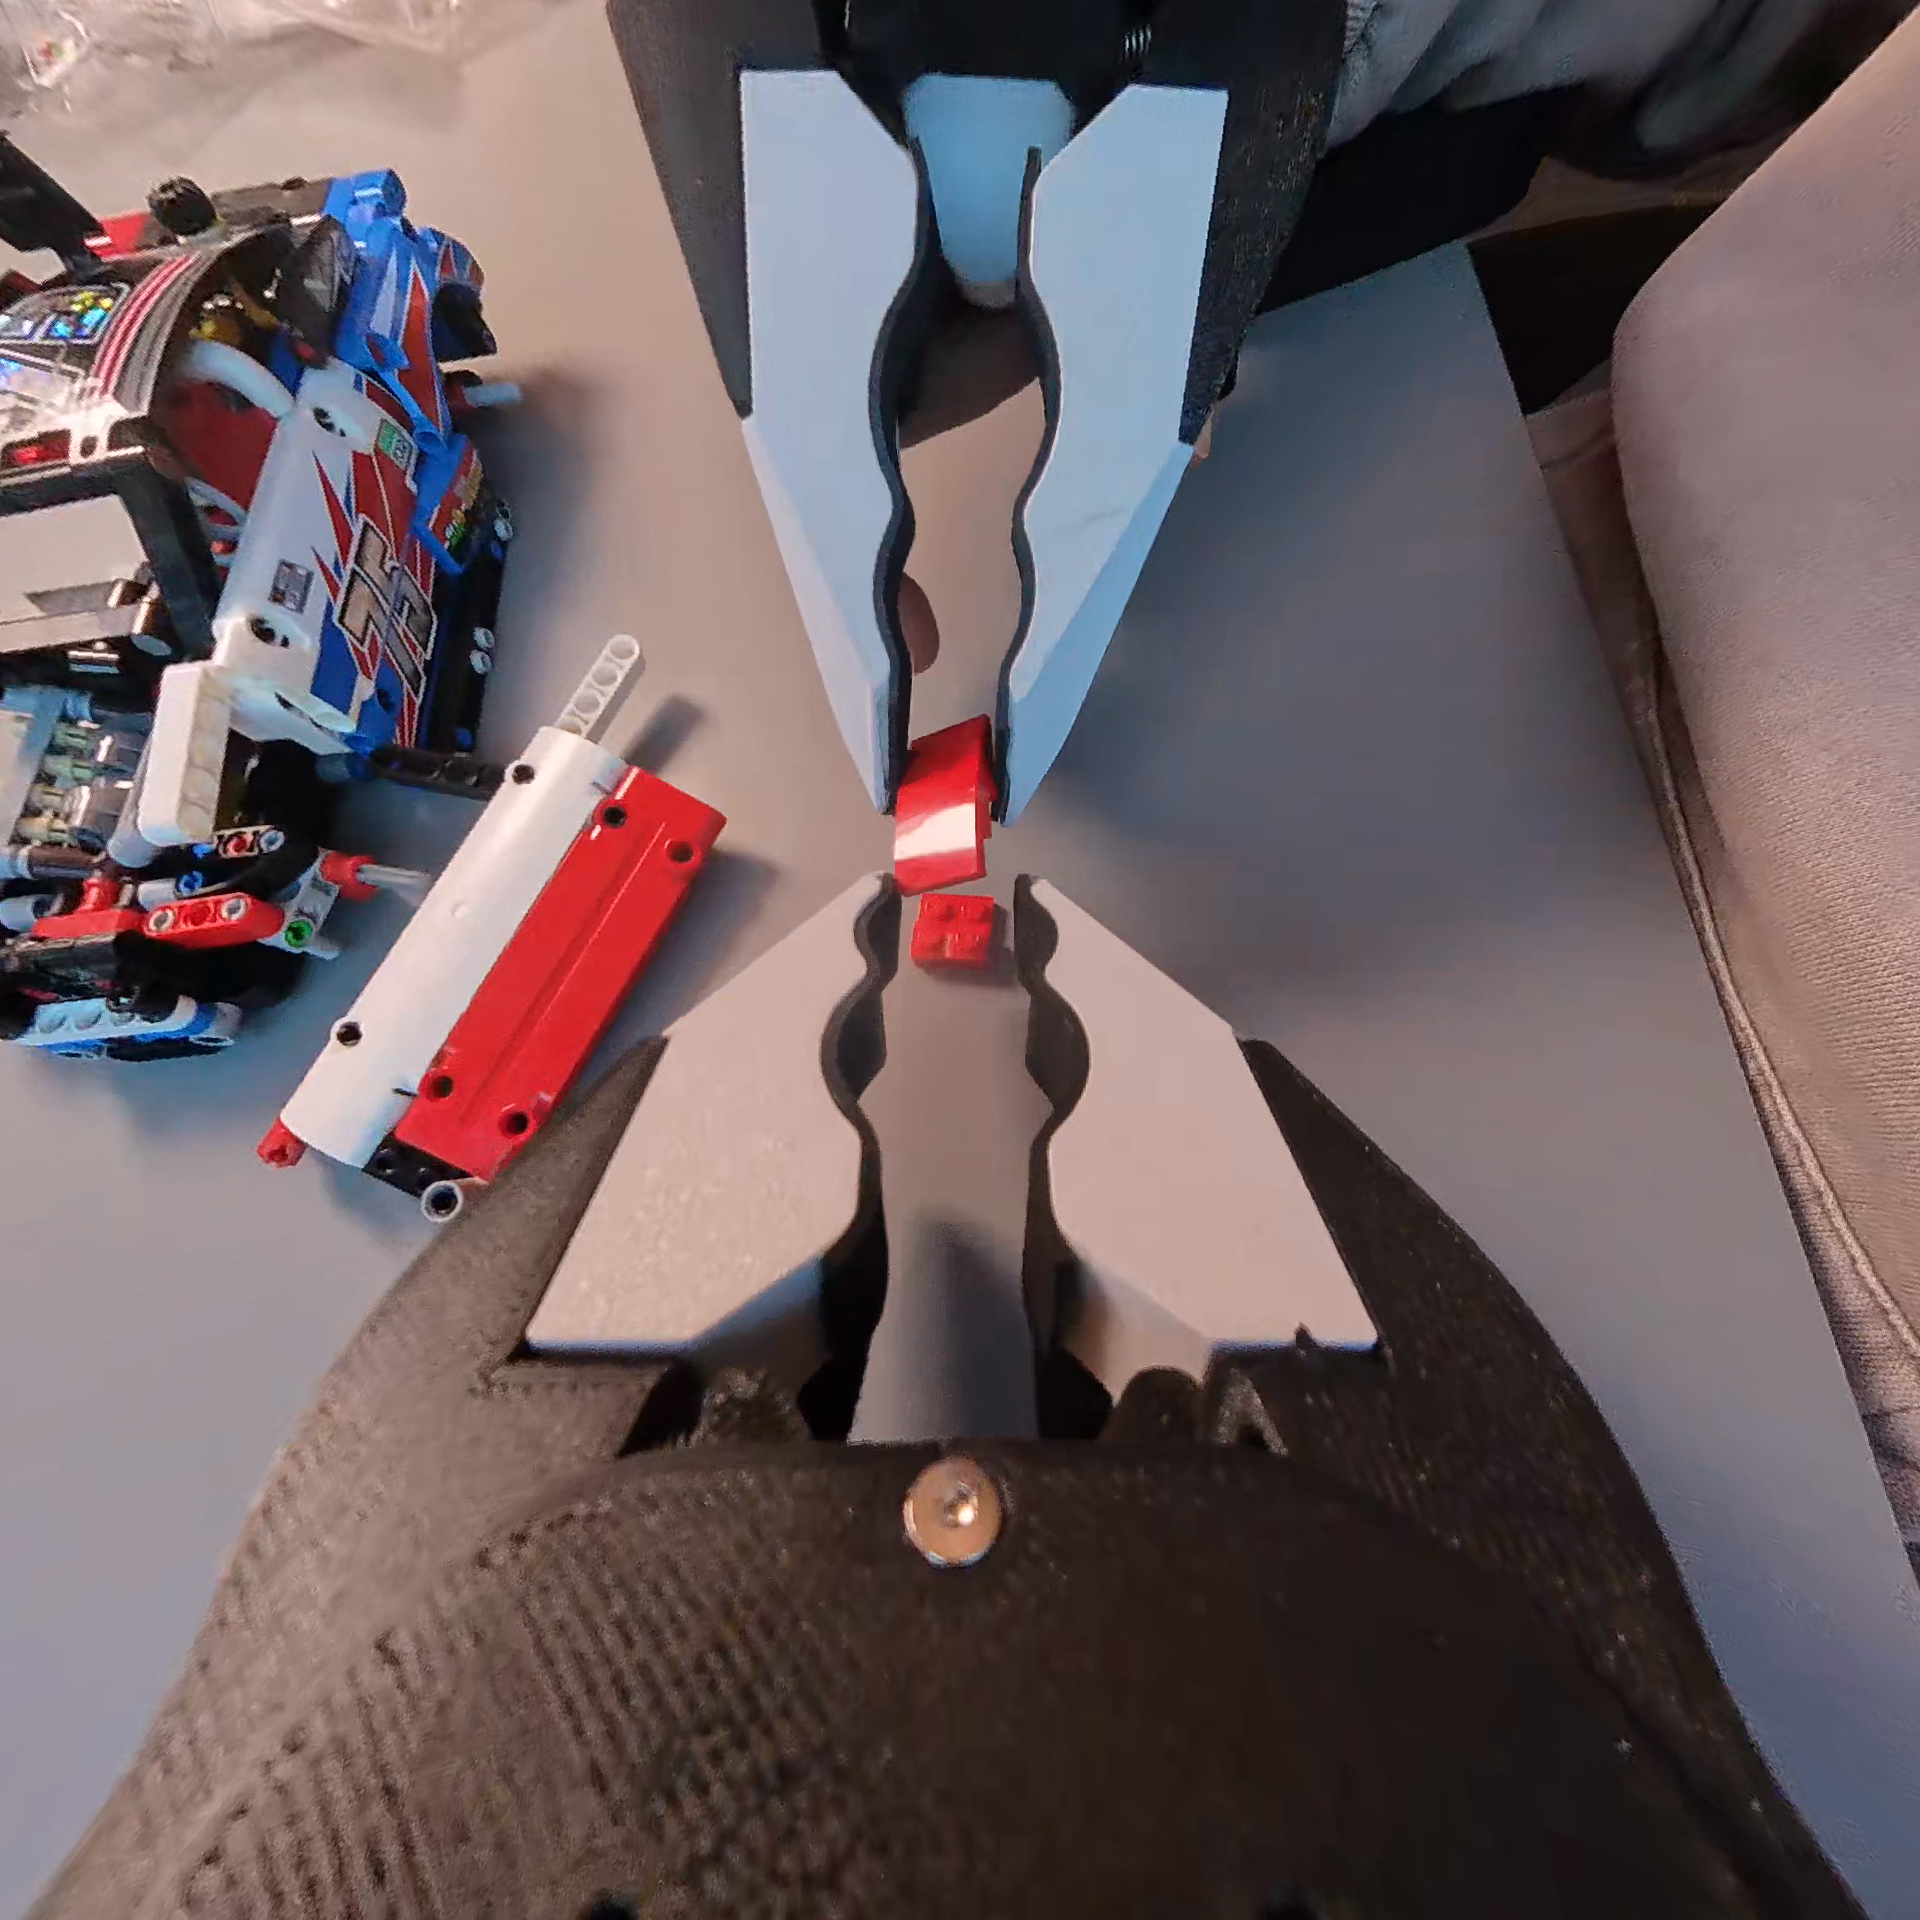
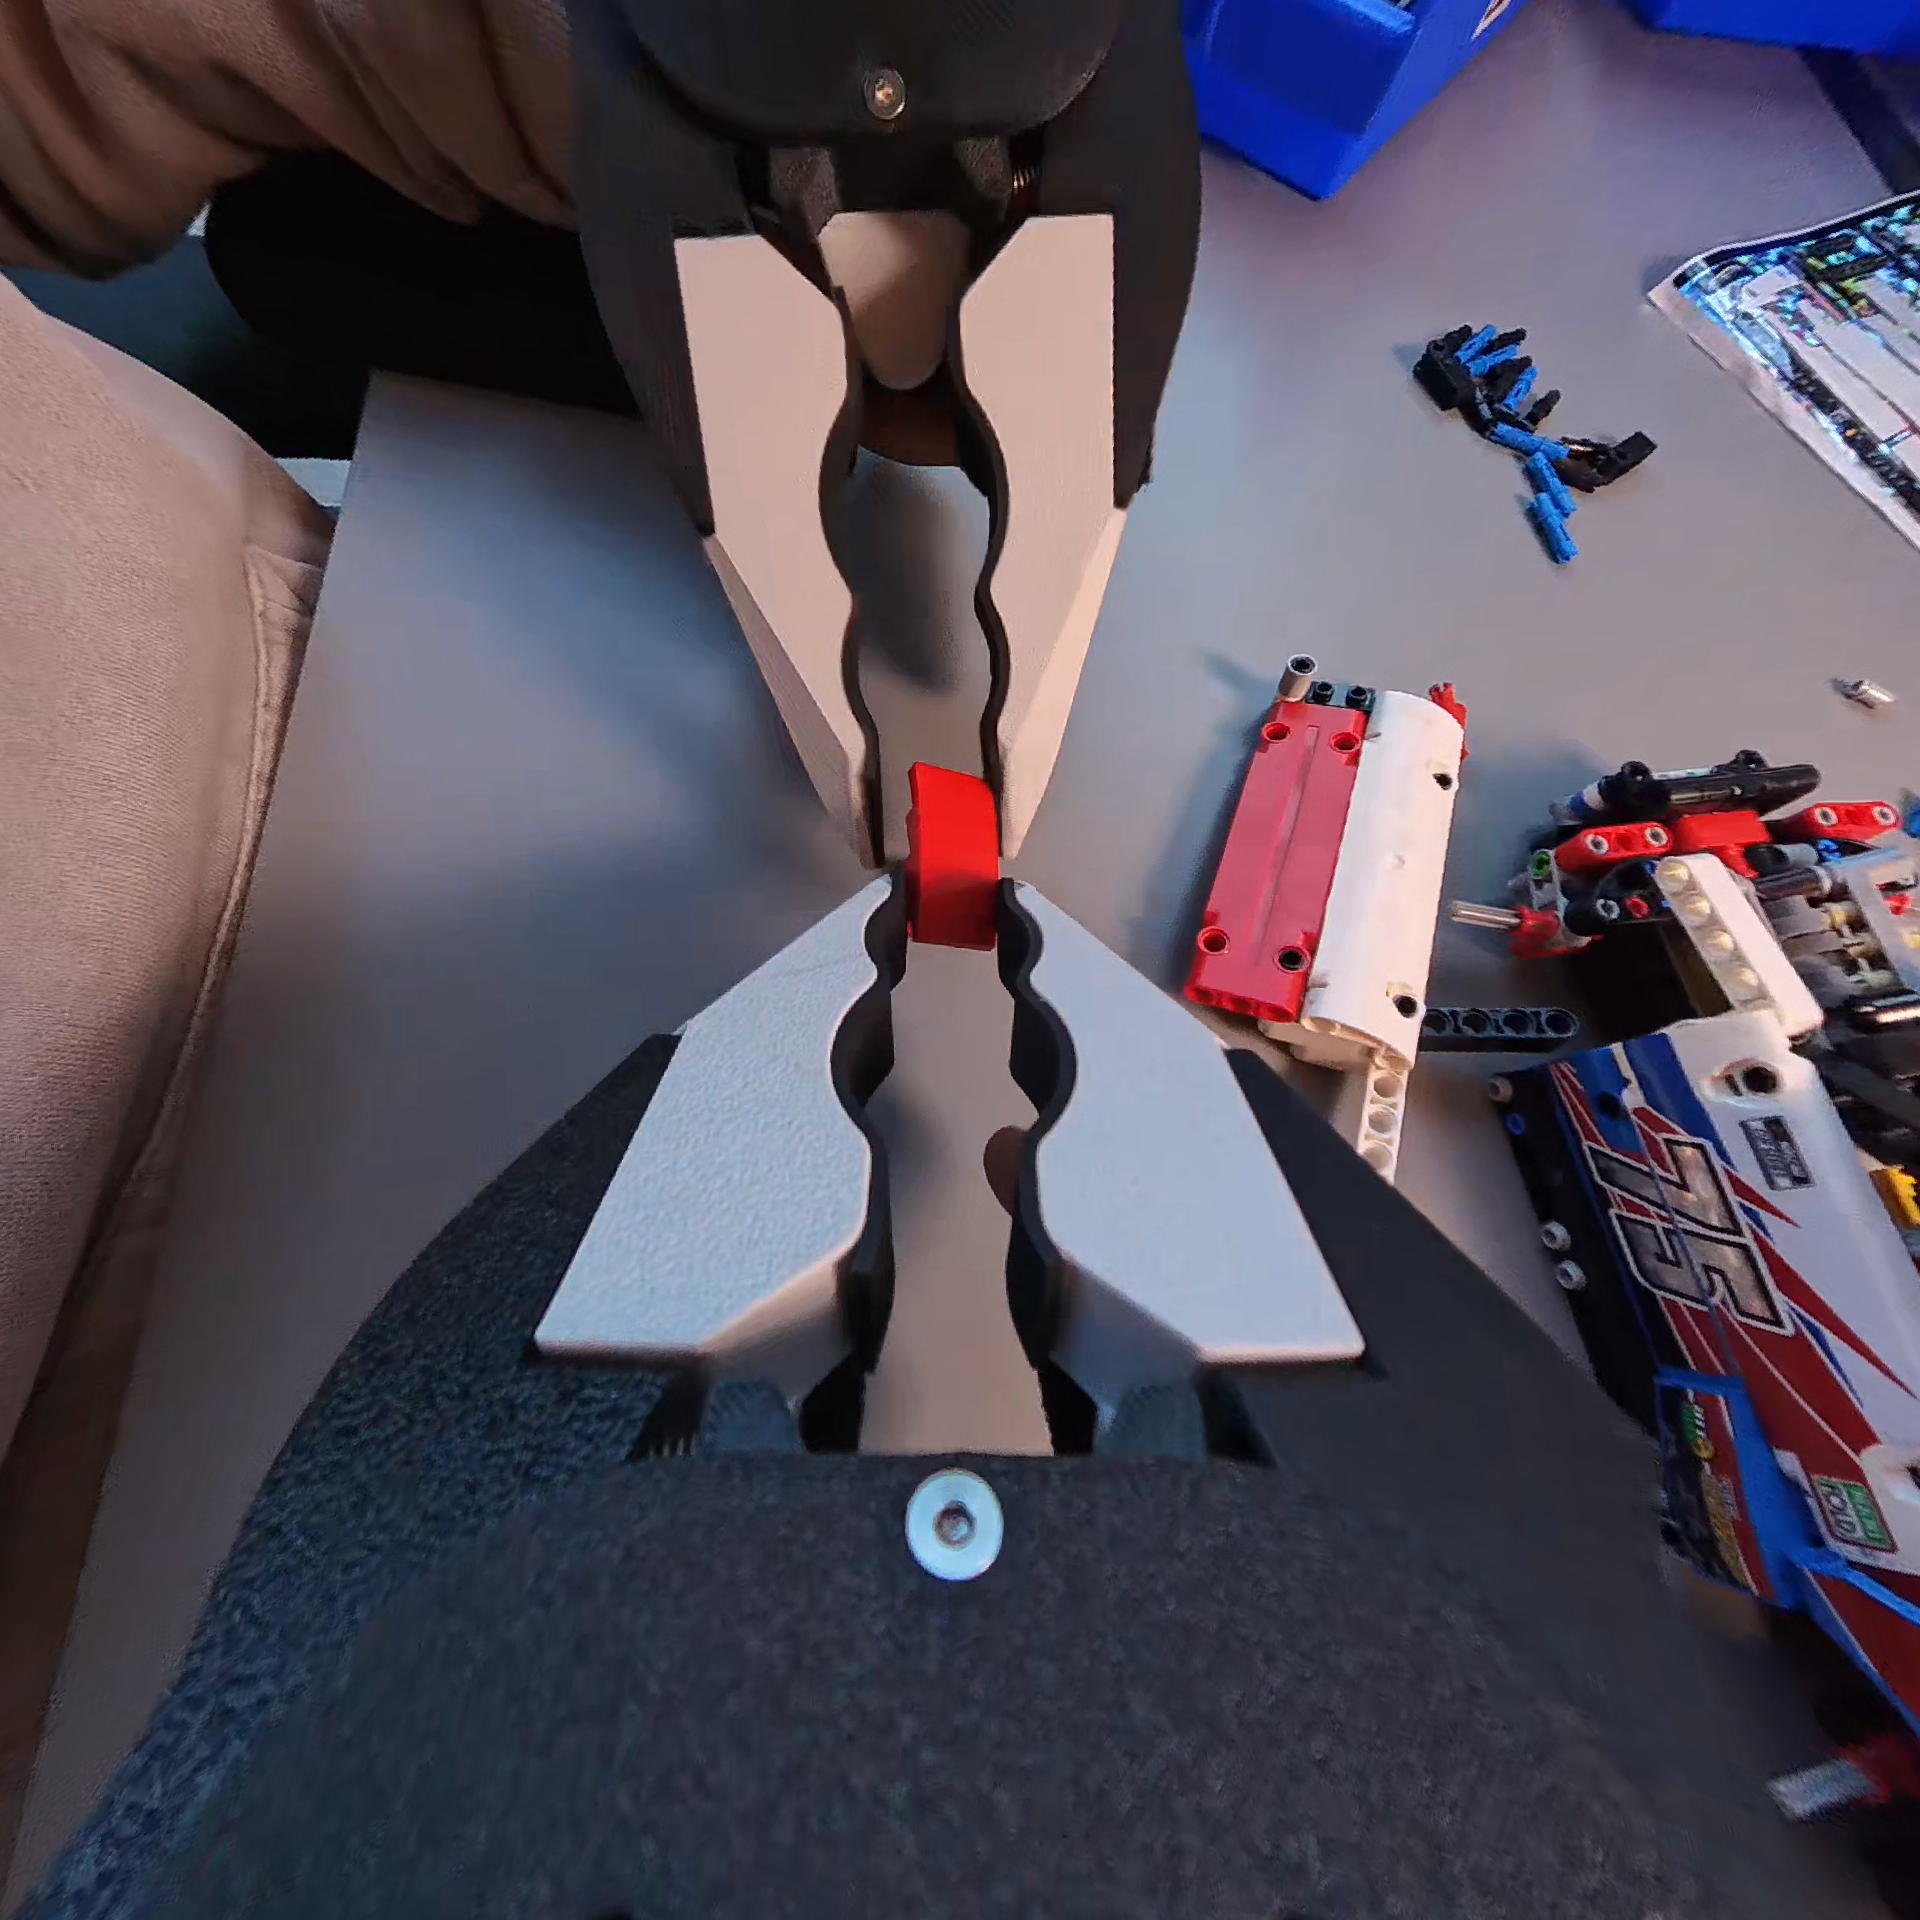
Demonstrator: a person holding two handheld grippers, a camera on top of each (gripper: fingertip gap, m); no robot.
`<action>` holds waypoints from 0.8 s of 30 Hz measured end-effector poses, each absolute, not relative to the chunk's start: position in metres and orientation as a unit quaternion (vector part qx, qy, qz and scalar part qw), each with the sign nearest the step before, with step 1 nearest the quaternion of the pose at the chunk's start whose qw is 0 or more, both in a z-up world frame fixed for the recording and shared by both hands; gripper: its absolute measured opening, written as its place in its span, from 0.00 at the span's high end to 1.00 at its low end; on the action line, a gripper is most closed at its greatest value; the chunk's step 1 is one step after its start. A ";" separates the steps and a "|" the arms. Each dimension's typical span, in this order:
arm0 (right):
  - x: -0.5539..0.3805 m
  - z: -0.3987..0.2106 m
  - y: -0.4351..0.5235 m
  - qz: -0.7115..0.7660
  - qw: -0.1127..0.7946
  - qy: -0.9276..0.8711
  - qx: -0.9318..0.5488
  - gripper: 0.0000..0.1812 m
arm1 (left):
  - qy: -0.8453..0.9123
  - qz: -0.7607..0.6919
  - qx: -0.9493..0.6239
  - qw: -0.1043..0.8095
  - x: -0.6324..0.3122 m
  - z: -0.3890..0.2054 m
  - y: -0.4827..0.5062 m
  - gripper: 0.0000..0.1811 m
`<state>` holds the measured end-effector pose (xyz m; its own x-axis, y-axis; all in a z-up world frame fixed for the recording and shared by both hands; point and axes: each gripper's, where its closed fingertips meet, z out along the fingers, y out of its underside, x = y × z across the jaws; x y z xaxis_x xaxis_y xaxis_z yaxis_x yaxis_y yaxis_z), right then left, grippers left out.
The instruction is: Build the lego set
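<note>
My two grippers meet tip to tip over the grey table (image 1: 1351, 831), each pointing straight at the other. Right gripper (image 2: 948, 896) has its jaws pinched on the red curved brick (image 2: 951, 868), clamped at the very tips. In the left wrist view that brick (image 1: 940, 805) sits between the far gripper's tips, tilted. Left gripper (image 1: 956, 891) is spread slightly, tips bracketing a small red studded plate (image 1: 952, 927) that lies on the table just under the curved brick; can't tell if the fingers touch it. The red and white panel assembly (image 1: 499, 961) lies flat to my left, near the partly built race car (image 1: 249, 582), loose blue and black pins (image 2: 1527, 426) well apart.
</note>
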<state>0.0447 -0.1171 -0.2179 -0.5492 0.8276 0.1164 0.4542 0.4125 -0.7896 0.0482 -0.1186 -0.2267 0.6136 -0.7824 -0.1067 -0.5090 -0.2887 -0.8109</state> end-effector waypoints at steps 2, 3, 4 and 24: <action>0.046 -0.219 -0.119 0.362 0.257 -0.804 -0.396 0.93 | 0.409 -0.159 -0.789 0.431 0.048 -0.227 -0.118 0.92; 0.046 -0.220 -0.118 0.360 0.261 -0.804 -0.395 0.92 | 0.407 -0.160 -0.789 0.431 0.048 -0.227 -0.118 0.92; 0.046 -0.220 -0.118 0.357 0.264 -0.805 -0.394 0.92 | 0.406 -0.163 -0.790 0.429 0.048 -0.227 -0.118 0.92; 0.049 -0.222 -0.118 0.365 0.256 -0.803 -0.396 0.89 | 0.422 -0.191 -0.786 0.410 0.047 -0.230 -0.117 0.93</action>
<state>0.0491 -0.1184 -0.2221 -0.5555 0.8226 0.1219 0.4492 0.4201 -0.7885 0.0473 -0.1175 -0.2301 0.5714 -0.8194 -0.0450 -0.5057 -0.3084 -0.8057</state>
